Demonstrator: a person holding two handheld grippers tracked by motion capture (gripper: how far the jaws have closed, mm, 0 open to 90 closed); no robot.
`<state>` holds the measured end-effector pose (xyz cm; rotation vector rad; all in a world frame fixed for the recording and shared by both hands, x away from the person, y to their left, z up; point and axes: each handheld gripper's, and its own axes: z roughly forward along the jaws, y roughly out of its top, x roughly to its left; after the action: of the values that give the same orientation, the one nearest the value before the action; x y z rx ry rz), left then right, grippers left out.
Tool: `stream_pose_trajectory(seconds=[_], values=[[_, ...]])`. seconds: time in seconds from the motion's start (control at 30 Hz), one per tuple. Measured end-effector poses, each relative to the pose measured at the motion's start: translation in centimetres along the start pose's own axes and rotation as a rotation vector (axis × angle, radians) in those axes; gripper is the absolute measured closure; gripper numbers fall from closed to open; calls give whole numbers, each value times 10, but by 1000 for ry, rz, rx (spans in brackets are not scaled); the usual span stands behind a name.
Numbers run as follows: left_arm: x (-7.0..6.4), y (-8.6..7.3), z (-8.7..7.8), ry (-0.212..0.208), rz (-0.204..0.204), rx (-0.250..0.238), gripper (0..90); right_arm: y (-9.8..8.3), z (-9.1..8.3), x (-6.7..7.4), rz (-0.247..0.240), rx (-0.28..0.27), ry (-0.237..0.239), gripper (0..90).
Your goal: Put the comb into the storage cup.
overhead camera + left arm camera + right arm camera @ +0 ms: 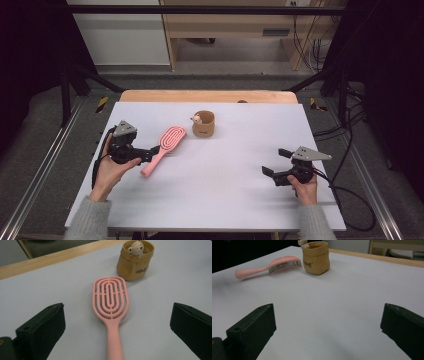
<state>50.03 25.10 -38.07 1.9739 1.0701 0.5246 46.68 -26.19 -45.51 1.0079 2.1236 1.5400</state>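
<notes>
Pink brush lies free on the table, both tongs spread, nothing pinched.

Nearest you, your right gripper point(273, 161) rests low on the white tabletop point(225, 170), jaws spread wide over bare surface, well apart from everything else. Your left gripper point(151, 153) sits just at the handle end of the pink plastic vented hairbrush point(110, 302), jaws fully spread with the handle running up between them, the pads clear of it on both sides. The brush lies flat, bristles down, head pointing away from you toward the tan fabric pouch with a small bear figure on its rim point(135, 261); head and pouch are near, not touching. Judgement: no grip holds now, so lifting the brush and carrying it to the pouch is all left, if that is the aim.
</notes>
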Motion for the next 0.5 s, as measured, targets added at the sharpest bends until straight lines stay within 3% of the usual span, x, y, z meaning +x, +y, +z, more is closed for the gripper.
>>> stream_pose_trajectory(seconds=[0.5], values=[[10, -2, 24, 20, -37, 43, 0, 0, 0, 0, -1, -1, 0, 3]])
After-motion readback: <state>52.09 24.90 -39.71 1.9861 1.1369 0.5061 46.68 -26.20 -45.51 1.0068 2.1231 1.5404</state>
